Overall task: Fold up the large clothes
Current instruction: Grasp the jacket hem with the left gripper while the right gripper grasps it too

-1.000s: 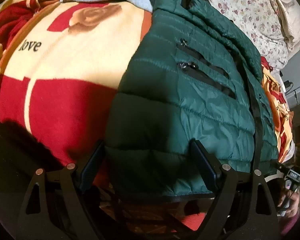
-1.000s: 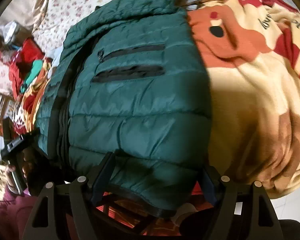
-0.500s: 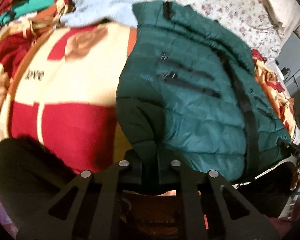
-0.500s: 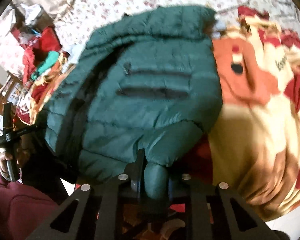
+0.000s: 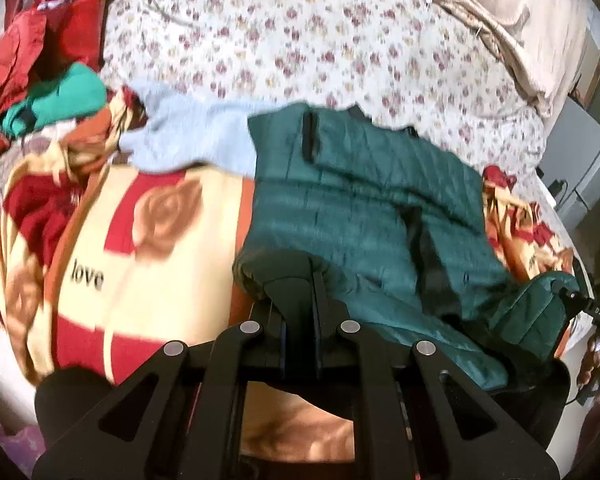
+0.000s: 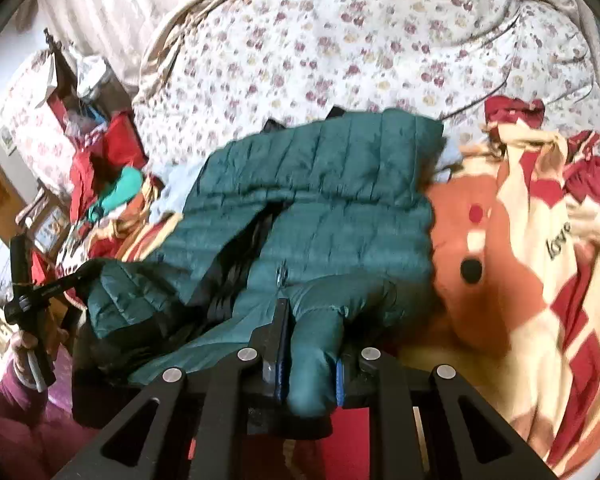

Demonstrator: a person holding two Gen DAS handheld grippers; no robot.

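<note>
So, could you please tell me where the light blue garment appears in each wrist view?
Left wrist view: light blue garment lies upper left of centre, against the green jacket's far left corner.
Right wrist view: only a pale sliver left of the jacket.
Shared landmark: the blanket's "love" lettering.

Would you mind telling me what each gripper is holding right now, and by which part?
Both hold the green jacket by its bottom hem: the left gripper at one corner, the right gripper at the other.

Both grippers are matte black, each frame with triangular cutouts and four silver screws; blue pads line the right one; a maroon sleeve shows at 8 o'clock.
</note>
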